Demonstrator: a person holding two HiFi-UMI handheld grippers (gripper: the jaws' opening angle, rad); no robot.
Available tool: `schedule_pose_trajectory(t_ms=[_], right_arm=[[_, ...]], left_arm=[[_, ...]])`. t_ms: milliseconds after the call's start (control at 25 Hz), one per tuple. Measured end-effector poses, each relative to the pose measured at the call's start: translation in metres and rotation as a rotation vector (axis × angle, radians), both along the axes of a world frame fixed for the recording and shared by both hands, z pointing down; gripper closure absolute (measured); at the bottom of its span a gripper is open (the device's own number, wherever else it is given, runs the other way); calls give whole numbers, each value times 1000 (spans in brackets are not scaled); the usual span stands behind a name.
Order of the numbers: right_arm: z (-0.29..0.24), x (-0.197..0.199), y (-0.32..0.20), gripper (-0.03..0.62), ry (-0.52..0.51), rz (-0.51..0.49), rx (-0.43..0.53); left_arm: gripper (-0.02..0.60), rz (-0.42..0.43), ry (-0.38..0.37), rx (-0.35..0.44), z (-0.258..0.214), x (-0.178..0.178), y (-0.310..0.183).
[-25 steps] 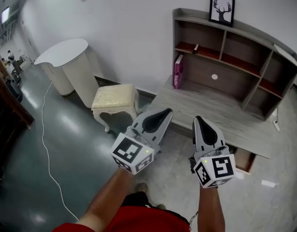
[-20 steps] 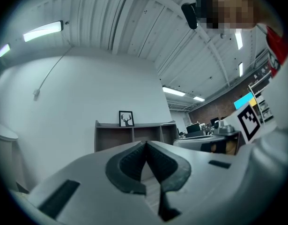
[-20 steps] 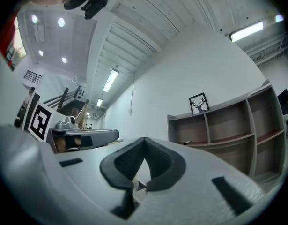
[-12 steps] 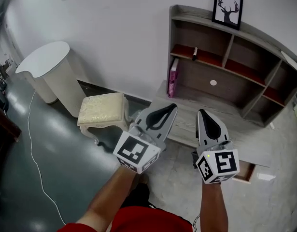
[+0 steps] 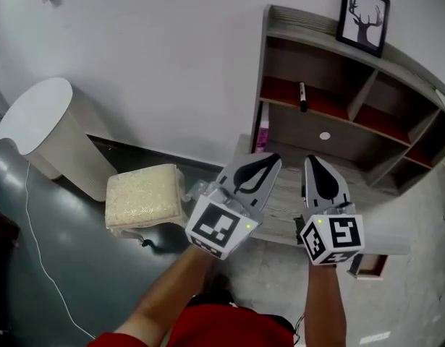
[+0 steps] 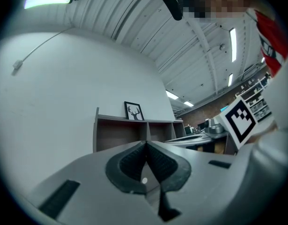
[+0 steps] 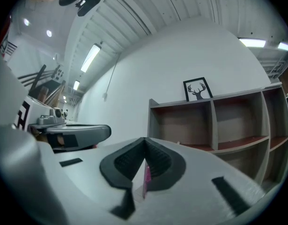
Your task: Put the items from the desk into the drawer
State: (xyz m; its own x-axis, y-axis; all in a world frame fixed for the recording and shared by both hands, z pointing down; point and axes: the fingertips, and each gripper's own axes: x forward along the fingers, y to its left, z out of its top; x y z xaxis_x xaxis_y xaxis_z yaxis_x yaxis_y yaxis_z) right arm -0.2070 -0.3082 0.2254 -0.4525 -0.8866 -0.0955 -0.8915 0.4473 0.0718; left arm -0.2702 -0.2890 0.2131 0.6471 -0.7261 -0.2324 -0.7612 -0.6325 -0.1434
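Both grippers are hovering just over the desk's (image 5: 278,221) front edge. The left gripper (image 5: 265,163) and right gripper (image 5: 314,166) are keeping their fingers pressed together, gripping nothing. The drawer (image 5: 368,265) is standing ajar below, partly hidden behind the right gripper. A stool (image 5: 144,197) is crowding the left. A pink book (image 5: 262,133) is standing upright at the desk's back; a small dark item (image 5: 302,96) is lying on the shelf beyond, indistinct.

Grey wood-grain desk (image 5: 286,173) against white wall (image 5: 164,63). Shelf unit (image 5: 356,132) stands along desk's back edge. Pink book (image 5: 262,137) upright at desk's left end, just beside shelf unit's left wall. Dark pen (image 5: 302,96) on red upper shelf.
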Motion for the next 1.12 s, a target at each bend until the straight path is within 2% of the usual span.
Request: schedule_pose_trajectory(t_ms=[320,680,1000,1120], right_arm=[[4,-1,-71,589,48,113,-37],[18,16,-142,586,89,165,-97],[30,19,-199,449,106,184,-166],[42,18,-214,417,122,206,-201]], left_arm=[[574,39,17,-28,12,-12,-66],[574,33,54,-84,18,5,-122],[574,14,45,-99,25,6,-155],[574,11,38,-105,30,2,-161]])
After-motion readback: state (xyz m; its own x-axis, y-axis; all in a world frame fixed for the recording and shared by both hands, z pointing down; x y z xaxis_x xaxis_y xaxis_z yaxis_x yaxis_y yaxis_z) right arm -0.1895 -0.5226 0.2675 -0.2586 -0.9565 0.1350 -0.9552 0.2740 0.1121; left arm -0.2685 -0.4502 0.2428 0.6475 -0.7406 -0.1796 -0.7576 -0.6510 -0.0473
